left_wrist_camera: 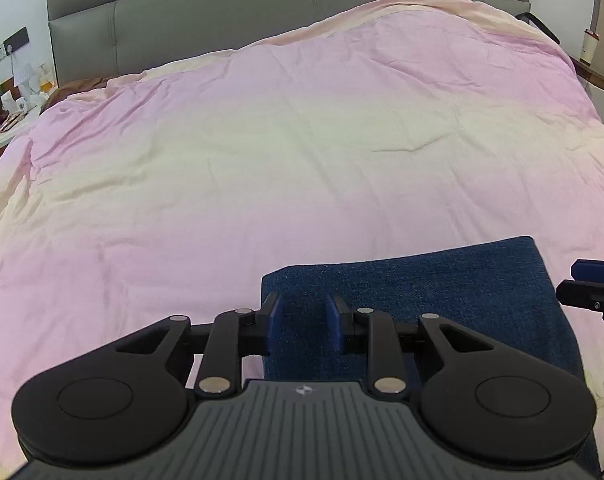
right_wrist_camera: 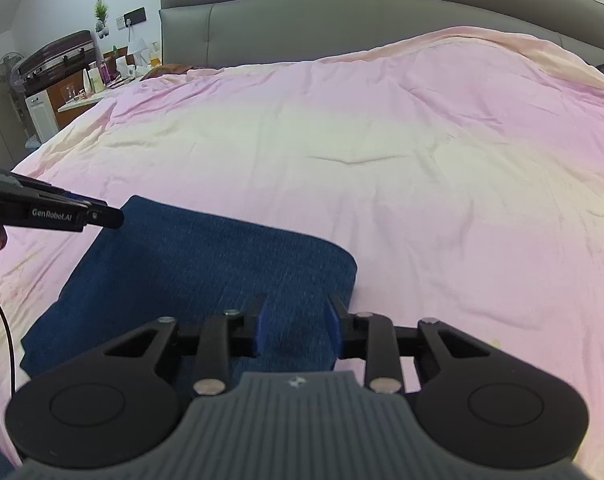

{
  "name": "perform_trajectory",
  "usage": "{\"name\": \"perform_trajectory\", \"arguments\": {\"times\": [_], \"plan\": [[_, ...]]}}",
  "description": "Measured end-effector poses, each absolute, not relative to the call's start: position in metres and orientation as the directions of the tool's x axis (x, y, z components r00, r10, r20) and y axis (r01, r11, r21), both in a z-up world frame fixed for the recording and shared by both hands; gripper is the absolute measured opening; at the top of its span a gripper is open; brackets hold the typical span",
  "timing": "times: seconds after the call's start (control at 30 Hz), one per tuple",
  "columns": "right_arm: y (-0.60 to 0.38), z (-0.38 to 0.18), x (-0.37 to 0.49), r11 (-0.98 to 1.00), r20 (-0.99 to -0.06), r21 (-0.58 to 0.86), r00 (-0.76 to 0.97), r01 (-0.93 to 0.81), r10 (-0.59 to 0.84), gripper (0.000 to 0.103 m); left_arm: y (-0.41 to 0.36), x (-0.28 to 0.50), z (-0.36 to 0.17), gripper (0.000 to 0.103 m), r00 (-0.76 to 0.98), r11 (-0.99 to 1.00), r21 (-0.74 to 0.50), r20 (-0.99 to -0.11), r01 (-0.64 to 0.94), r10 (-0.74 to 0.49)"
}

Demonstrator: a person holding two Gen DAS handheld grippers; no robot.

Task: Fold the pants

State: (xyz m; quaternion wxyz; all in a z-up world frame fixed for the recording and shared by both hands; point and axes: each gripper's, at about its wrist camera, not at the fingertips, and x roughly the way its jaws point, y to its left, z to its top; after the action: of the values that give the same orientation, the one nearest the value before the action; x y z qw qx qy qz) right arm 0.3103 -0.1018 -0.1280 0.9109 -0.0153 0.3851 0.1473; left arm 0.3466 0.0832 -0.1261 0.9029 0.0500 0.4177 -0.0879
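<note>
Dark blue denim pants (left_wrist_camera: 442,292) lie folded into a flat rectangle on the pink bed cover (left_wrist_camera: 261,152), near the front edge. My left gripper (left_wrist_camera: 305,322) is open above the pants' left edge, nothing between its blue fingers. In the right wrist view the pants (right_wrist_camera: 189,264) lie low and left on the cover (right_wrist_camera: 382,152). My right gripper (right_wrist_camera: 297,328) is open above their right front corner, holding nothing. The left gripper shows side-on there (right_wrist_camera: 101,214) over the pants' far left corner. The right gripper's tip shows at the right edge of the left wrist view (left_wrist_camera: 594,284).
A grey padded headboard (left_wrist_camera: 261,12) spans the far end of the bed. A cluttered bedside table (right_wrist_camera: 93,88) with bottles, a lamp and a suitcase (right_wrist_camera: 57,60) stands at the far left. A cable (right_wrist_camera: 5,332) hangs by the left front.
</note>
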Motion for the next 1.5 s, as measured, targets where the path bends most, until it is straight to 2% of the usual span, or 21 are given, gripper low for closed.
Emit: {"name": "perform_trajectory", "arguments": {"times": [0.1,0.27,0.47,0.53,0.6,0.7,0.8,0.93,1.07,1.23,1.5], "plan": [[-0.095,-0.146,0.338,0.957,-0.730,0.077,0.638,-0.279,0.245,0.025,0.084,0.356,-0.145,0.031,0.607,0.981,0.025,-0.789,0.193,-0.100],[-0.093,-0.193,0.363,0.966,-0.807,0.066,0.556,-0.251,0.200,0.030,0.095,0.365,-0.173,0.031,0.549,0.984,-0.021,-0.828,0.179,-0.118],[-0.092,-0.196,0.373,0.968,-0.817,0.069,0.543,-0.242,0.194,0.032,0.100,0.355,-0.157,0.037,0.541,0.986,0.005,-0.836,0.164,-0.086],[-0.091,-0.188,0.367,0.965,-0.818,0.052,0.544,-0.256,0.188,0.039,0.113,0.349,-0.147,0.044,0.532,0.987,-0.045,-0.838,0.153,-0.121],[-0.091,-0.179,0.358,0.965,-0.814,0.036,0.553,-0.258,0.179,0.046,0.129,0.345,-0.137,0.064,0.502,0.981,-0.130,-0.845,0.143,-0.185],[-0.104,-0.163,0.340,0.958,-0.809,0.093,0.539,-0.272,0.232,0.057,0.153,0.335,-0.126,0.074,0.466,0.970,-0.211,-0.850,0.124,-0.244],[-0.118,-0.156,0.323,0.951,-0.813,0.173,0.508,-0.254,0.284,0.063,0.171,0.329,-0.130,0.084,0.384,0.944,-0.310,-0.863,0.109,-0.328],[-0.140,-0.162,0.307,0.923,-0.814,0.345,0.435,-0.173,0.386,0.064,0.189,0.322,-0.156,0.084,0.323,0.919,-0.392,-0.864,0.050,-0.386],[-0.150,-0.177,0.303,0.895,-0.814,0.433,0.381,-0.106,0.439,0.064,0.205,0.316,-0.180,0.084,0.313,0.861,-0.508,-0.820,-0.013,-0.480],[-0.161,-0.193,0.303,0.845,-0.792,0.535,0.341,-0.013,0.507,0.064,0.220,0.318,-0.209,0.074,0.240,0.744,-0.663,-0.738,-0.082,-0.631],[-0.170,-0.213,0.304,0.799,-0.773,0.598,0.309,0.062,0.554,0.065,0.222,0.321,-0.236,0.080,0.192,0.673,-0.730,-0.682,-0.117,-0.706]]}}
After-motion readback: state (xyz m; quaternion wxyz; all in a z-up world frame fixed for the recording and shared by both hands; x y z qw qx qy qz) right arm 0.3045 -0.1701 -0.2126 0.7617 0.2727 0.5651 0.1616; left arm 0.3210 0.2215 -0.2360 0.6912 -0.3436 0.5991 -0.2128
